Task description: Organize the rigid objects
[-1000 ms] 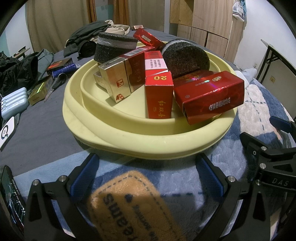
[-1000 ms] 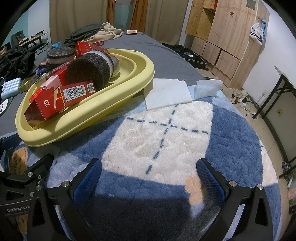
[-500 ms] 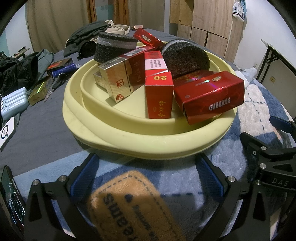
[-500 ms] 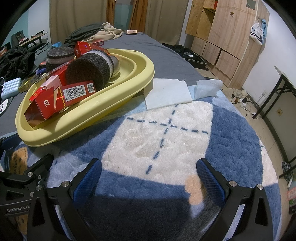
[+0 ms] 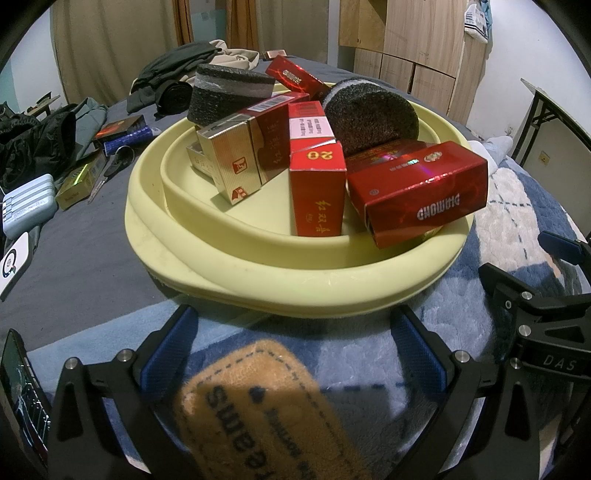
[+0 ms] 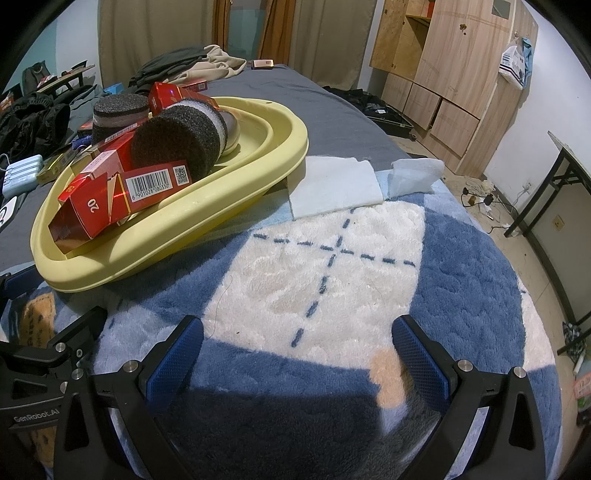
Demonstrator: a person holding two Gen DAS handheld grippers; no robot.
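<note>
Cigarette boxes, red and gold, fill a pale yellow basin (image 5: 258,273) in the left wrist view, piled with two dark foam rounds; a red box marked 20 (image 5: 318,192) stands upright in the middle, a gold box (image 5: 231,162) leans to its left, and a larger red box (image 5: 417,192) rests on the basin's right rim; the basin sits partly on a grey bedsheet (image 5: 85,254) and partly on a fluffy blue and white blanket (image 5: 509,229); a tan patch with lettering (image 5: 258,410) lies on the blanket between the fingers of the left gripper (image 5: 293,339), which are spread wide and hold nothing; small boxes, scissors and dark clothes are scattered on the sheet at left; wooden cupboards stand behind.

From the right wrist view, the basin (image 6: 229,206) lies to the left, near but not touching the right gripper (image 6: 295,345); its blue-padded fingers (image 6: 173,362) are wide apart, empty, above the white part of the blanket (image 6: 332,266) with dashed blue lines; a folded white cloth (image 6: 332,188) lies just beside the basin; beige curtains (image 6: 147,33), wooden cupboards (image 6: 454,74) and a dark-framed table (image 6: 554,184) line the room.
</note>
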